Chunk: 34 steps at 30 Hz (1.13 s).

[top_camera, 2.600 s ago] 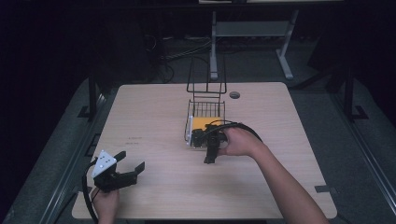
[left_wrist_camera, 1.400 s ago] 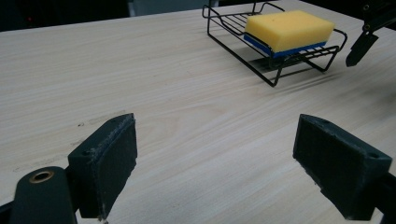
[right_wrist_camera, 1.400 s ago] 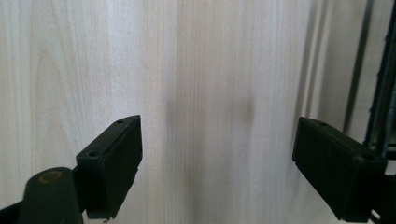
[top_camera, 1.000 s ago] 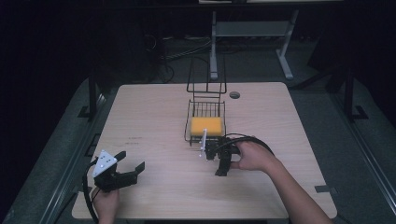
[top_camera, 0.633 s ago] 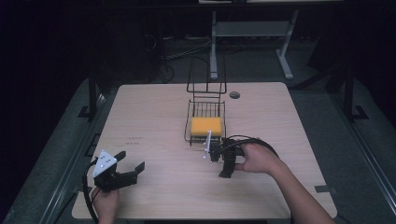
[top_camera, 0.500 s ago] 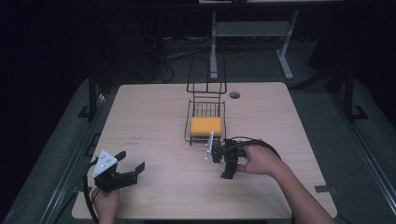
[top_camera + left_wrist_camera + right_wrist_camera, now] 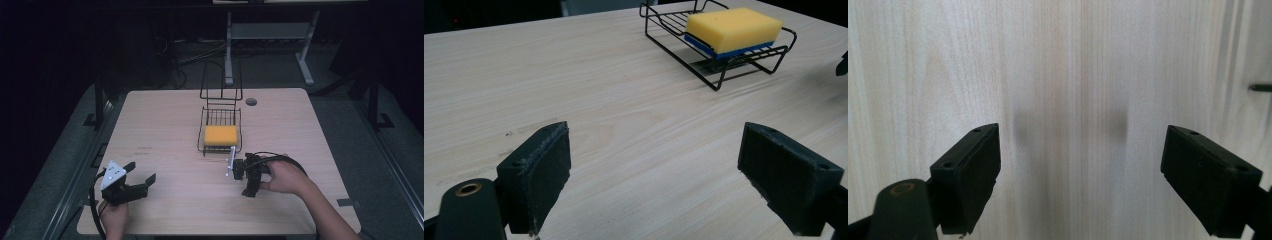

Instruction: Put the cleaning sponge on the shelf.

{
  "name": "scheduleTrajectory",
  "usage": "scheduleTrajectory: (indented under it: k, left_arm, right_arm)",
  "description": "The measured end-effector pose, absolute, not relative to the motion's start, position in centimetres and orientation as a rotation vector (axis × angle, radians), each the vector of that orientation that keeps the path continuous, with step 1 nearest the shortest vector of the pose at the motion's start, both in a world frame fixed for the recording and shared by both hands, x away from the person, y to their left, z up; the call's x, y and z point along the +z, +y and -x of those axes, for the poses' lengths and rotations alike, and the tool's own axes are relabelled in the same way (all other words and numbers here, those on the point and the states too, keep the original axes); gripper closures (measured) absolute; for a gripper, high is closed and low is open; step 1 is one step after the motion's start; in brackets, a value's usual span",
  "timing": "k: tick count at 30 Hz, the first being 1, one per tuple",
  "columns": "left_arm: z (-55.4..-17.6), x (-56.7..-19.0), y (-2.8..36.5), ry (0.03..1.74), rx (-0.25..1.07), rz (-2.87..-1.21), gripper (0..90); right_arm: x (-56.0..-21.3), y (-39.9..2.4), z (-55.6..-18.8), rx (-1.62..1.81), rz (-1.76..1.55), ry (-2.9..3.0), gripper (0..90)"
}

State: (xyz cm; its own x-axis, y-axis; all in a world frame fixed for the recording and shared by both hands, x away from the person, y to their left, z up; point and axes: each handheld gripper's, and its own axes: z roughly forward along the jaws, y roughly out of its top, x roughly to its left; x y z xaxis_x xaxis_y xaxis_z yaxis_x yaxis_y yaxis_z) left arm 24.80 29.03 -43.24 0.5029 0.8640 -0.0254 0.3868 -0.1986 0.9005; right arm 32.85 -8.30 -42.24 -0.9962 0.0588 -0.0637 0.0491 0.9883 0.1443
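So the table (image 7: 165, 125) is a pale wood top, and from the high view you get the whole layout: the wire rack (image 7: 221, 131) sits about mid-table toward the far side, with its tall back frame standing up behind it. The left gripper view shows something the overhead one doesn't, namely that the rack's tray is raised off the wood on thin wire legs and throws a shadow under itself.

The sponge (image 7: 220, 135) lies flat in that tray. From above it just looks like a yellow block, but the left gripper view gives away a blue layer on its underside. Its long axis runs across the table, left to right, flat face up.

The right gripper (image 7: 246, 176) is just on the near side of the rack, close but not touching, held from the right by the person's hand (image 7: 283, 176). Its own view looks straight down at bare wood grain, jaws spread wide with nothing between them and two soft shadows on the table below.

The left gripper (image 7: 139, 181) is well apart from all that, at the near-left corner, pointing toward the rack. Its jaws are also wide apart and empty.
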Motion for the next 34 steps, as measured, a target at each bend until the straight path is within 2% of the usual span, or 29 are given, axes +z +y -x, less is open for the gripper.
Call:
scheduleTrajectory:
  k: [34]
  left_arm:
    - [-24.9, -43.3, 28.9, 1.050, 0.626, -1.797, 13.0]
  right_arm:
    - [-42.6, -13.1, -30.0, 0.306, -0.209, 3.014, 15.9]
